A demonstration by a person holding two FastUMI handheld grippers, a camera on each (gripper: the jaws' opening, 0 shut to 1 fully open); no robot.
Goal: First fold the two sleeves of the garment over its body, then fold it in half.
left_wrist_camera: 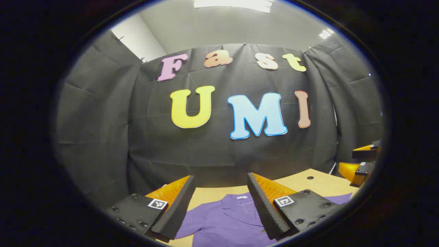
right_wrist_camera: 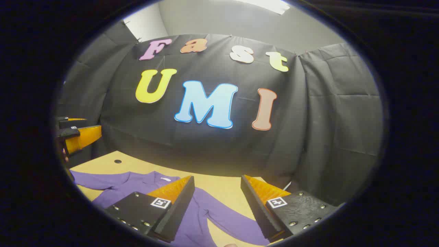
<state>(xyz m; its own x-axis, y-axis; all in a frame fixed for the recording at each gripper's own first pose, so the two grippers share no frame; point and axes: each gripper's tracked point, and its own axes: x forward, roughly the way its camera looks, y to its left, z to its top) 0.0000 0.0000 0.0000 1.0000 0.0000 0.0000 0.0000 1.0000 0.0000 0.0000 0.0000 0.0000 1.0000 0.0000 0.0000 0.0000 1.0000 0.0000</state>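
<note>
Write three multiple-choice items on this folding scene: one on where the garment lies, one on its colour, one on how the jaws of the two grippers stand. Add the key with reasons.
1. Where does the garment lie?
A. On the table
B. Hung on the booth wall
C. Lifted in a gripper

2. What colour is the garment?
A. Green
B. Purple
C. White

3. How do the jaws of the left gripper and the right gripper stand?
A. Both shut on a sleeve
B. One shut, one open
C. Both open, holding nothing

Key: 1 A, it is spread flat on the table. 2 B, the cloth is purple in both views. 3 C, each view shows a wide gap between its own fingers, above the cloth.
</note>
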